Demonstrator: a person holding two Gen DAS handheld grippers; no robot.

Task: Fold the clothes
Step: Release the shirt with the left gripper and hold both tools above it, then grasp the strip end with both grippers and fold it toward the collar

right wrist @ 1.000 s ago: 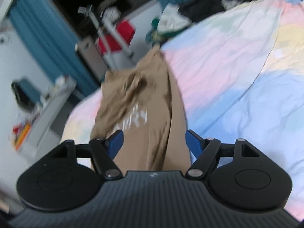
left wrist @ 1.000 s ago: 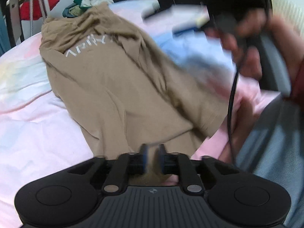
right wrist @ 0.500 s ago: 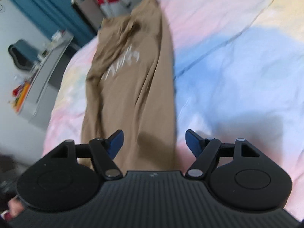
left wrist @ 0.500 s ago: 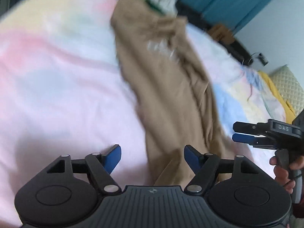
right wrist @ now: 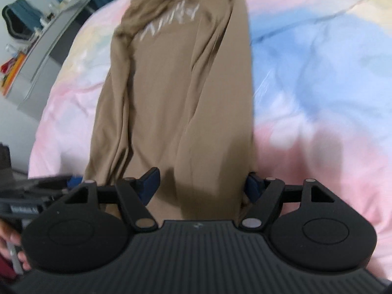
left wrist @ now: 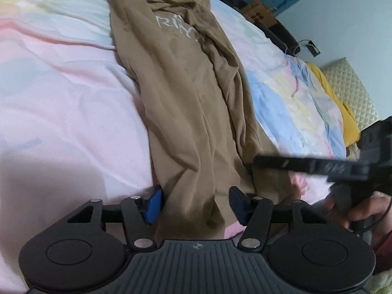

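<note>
A tan T-shirt with pale lettering lies in a long, narrow, wrinkled strip on the pastel bedspread; it also shows in the right wrist view. My left gripper is open, its blue pads on either side of the shirt's near hem. My right gripper is open too, straddling the same near end. It shows in the left wrist view as a dark bar over the shirt's right edge.
The bedspread spreads to both sides. A yellow cloth and a quilted headboard are at the far right. A grey desk with clutter stands beyond the bed's left edge. Dark clothes pile at the far end.
My left gripper opened and let go of the shirt. Both grippers came down to the shirt's near hem. The shirt now lies as a narrower strip.
</note>
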